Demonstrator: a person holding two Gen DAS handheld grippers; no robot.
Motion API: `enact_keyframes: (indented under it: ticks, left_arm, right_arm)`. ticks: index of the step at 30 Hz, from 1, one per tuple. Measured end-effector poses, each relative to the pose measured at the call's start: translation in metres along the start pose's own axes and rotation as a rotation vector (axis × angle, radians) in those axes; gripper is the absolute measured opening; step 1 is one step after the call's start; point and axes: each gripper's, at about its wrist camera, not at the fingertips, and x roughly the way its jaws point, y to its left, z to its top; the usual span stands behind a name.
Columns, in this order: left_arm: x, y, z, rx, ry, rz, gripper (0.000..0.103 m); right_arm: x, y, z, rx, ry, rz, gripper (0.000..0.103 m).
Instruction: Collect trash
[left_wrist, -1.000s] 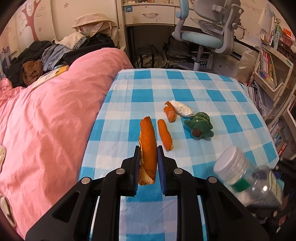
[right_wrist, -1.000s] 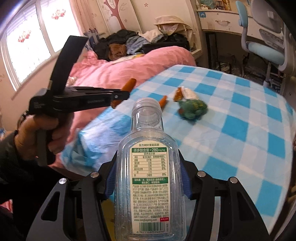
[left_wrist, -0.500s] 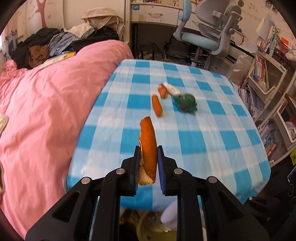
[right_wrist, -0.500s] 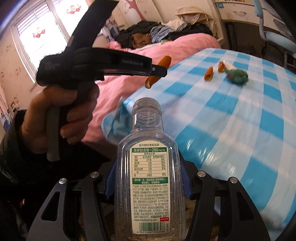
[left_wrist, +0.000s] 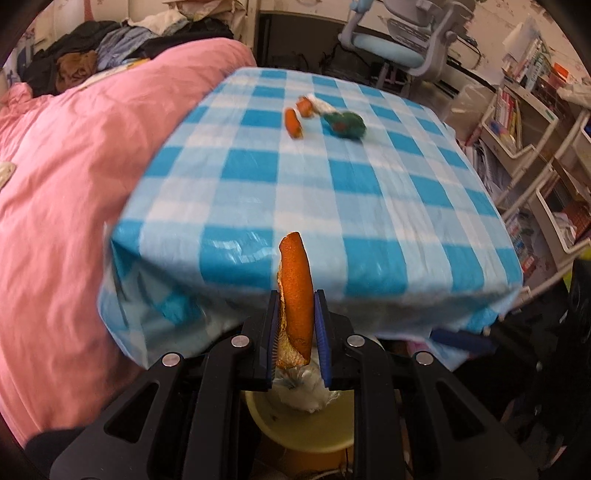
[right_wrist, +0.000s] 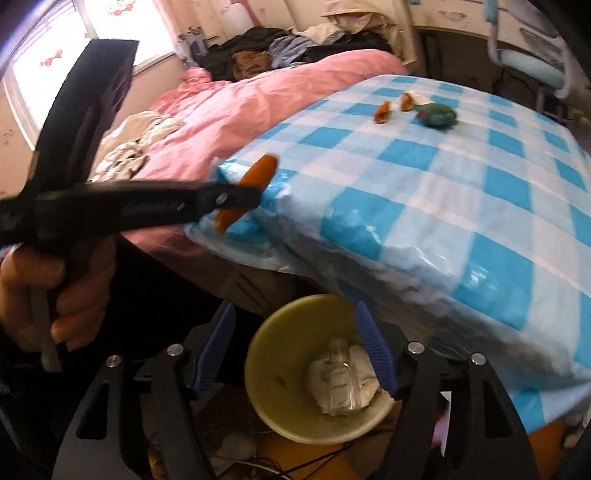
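Note:
My left gripper (left_wrist: 294, 332) is shut on a long orange peel (left_wrist: 295, 280), held off the table's near edge above a yellow bin (left_wrist: 295, 424). From the right wrist view the left gripper (right_wrist: 243, 195) and its peel (right_wrist: 255, 177) show at the table corner. My right gripper (right_wrist: 293, 350) is open and empty above the bin (right_wrist: 266, 369). The clear plastic bottle (right_wrist: 340, 384) lies in the bin on white tissue. Two more orange peels (left_wrist: 293, 123) and a white wrapper (left_wrist: 321, 105) lie on the far part of the table.
A blue-checked cloth covers the table (left_wrist: 332, 192). A green plush toy (left_wrist: 345, 125) lies beside the peels. A pink bed (left_wrist: 66, 177) is at the left, an office chair (left_wrist: 391, 48) at the back, shelves (left_wrist: 524, 122) at the right.
Both grippers pulled back off the table to above the bin. My right gripper opened and the bottle dropped into the bin. My left gripper still holds the peel.

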Motion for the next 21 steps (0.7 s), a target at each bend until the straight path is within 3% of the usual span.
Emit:
enact_keyframes:
  ticks: [6,8,10,21]
  left_arm:
    - [0.000,-0.012,-0.026,0.016,0.048,-0.037,0.020]
    - [-0.003,-0.015,-0.029,0.022,0.043,-0.036,0.029]
    - [-0.007,-0.015,-0.029,0.016,0.020,-0.017,0.050]
    - [-0.032,-0.011,-0.022,0.002,-0.134,0.057,0.076]
  right_arm:
    - [-0.013,-0.008,-0.011,0.035,-0.031,-0.147,0.075]
    - [-0.018,-0.013,-0.012,0.058,-0.055,-0.184,0.076]
    - [-0.020,-0.018,-0.010,0.076,-0.081,-0.219,0.079]
    - [-0.025,-0.018,-0.009,0.050,-0.145,-0.347,0.087]
